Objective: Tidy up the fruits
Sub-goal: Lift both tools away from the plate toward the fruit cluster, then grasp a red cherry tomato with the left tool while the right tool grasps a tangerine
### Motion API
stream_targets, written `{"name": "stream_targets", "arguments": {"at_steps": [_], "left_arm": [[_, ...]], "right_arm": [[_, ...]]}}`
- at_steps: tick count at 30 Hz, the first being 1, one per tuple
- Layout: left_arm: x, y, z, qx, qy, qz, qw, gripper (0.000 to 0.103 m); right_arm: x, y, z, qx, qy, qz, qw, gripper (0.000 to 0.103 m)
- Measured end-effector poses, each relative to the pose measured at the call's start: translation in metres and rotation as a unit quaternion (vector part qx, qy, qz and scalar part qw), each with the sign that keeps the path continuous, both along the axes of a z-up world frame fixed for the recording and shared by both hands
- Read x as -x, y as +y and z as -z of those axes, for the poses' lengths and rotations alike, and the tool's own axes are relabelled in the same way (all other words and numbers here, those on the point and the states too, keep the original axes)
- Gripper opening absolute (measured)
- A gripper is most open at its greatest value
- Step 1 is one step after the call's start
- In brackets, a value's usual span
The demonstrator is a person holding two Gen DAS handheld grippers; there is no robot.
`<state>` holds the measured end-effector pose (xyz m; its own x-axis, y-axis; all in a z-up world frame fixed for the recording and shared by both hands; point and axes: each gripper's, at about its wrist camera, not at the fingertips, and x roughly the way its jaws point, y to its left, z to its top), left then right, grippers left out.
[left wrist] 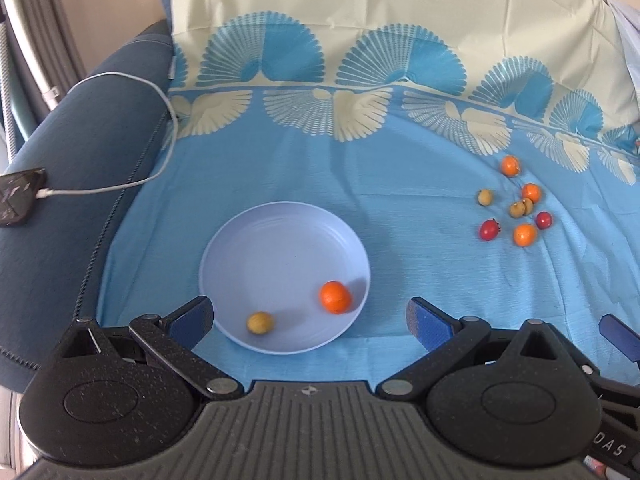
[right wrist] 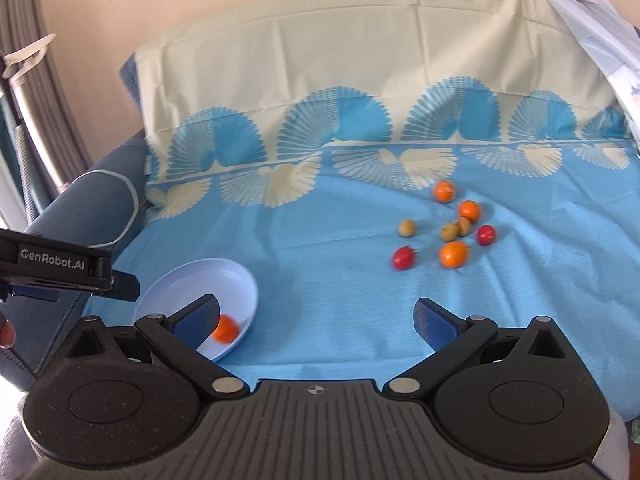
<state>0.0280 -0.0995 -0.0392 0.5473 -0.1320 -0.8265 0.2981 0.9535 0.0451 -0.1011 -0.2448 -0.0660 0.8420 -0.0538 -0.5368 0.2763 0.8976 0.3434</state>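
Fruits, small round orange, red and tan point(right wrist: 453, 254), lie clustered on blue patterned cloth point(right wrist: 320, 272), well apart from pale blue plastic plate point(left wrist: 280, 240) holding two. Both grippers point(left wrist: 308, 320) point(right wrist: 316, 320) gape empty. Recommended: straddle one outlying fruit, close gently.

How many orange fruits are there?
4. One orange fruit sits in the plate. Three lie on the cloth in the pile: back, middle, front. None seem hidden.
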Motion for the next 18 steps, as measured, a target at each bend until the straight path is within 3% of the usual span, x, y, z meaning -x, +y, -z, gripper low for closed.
{"name": "stream_targets", "arguments": {"at_steps": [13, 18], "left_arm": [[-0.041, -0.070, 0.030, 0.007, 0.032, 0.037, 0.9988, 0.103], [-0.052, -0.098, 0.046, -0.007, 0.033, 0.057, 0.9978, 0.103]], "right_arm": [[-0.010, -0.073, 0.034, -0.004, 0.021, 0.077, 0.997, 0.102], [-0.022, -0.099, 0.049, 0.009, 0.028, 0.101, 0.994, 0.102]]}}
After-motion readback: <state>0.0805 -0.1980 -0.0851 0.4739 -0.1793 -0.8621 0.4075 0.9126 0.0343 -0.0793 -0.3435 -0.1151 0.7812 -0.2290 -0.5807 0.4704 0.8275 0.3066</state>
